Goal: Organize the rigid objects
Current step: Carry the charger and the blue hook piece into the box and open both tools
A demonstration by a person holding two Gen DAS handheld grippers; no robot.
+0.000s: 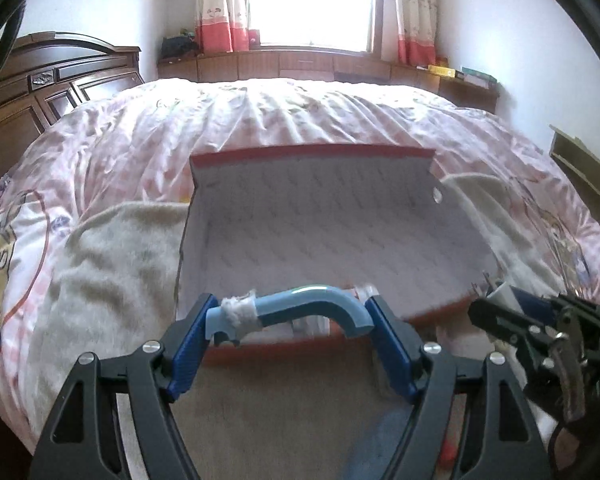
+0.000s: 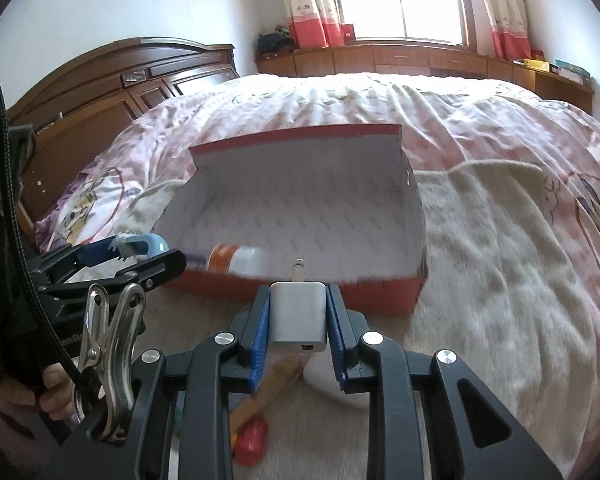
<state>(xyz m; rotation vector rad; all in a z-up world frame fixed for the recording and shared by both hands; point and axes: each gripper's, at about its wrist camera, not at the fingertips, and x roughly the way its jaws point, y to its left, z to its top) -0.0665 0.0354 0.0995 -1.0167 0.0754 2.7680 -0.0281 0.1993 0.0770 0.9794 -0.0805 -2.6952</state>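
Over on the left, the left gripper (image 1: pixel 290 316) is clamped on 1 curved blue handle (image 1: pixel 300 308) w/ a scrap of white wrap near one end, held just above the near wall of the red box (image 1: pixel 312 152). Box sits open on a beige towel (image 1: pixel 112 264) spread on the pink cartoon bedspread (image 1: pixel 300 112). Inside lies 1 white bottle w/ orange band (image 2: pixel 236 260); label too blurred to read. Right of that, the right gripper (image 2: pixel 298 316) is closed on 1 white plug charger (image 2: pixel 298 314), prongs toward the box, just short of its near wall. No readable writing anywhere. Below the right gripper, 1 wooden stick w/ red end (image 2: pixel 256 424).
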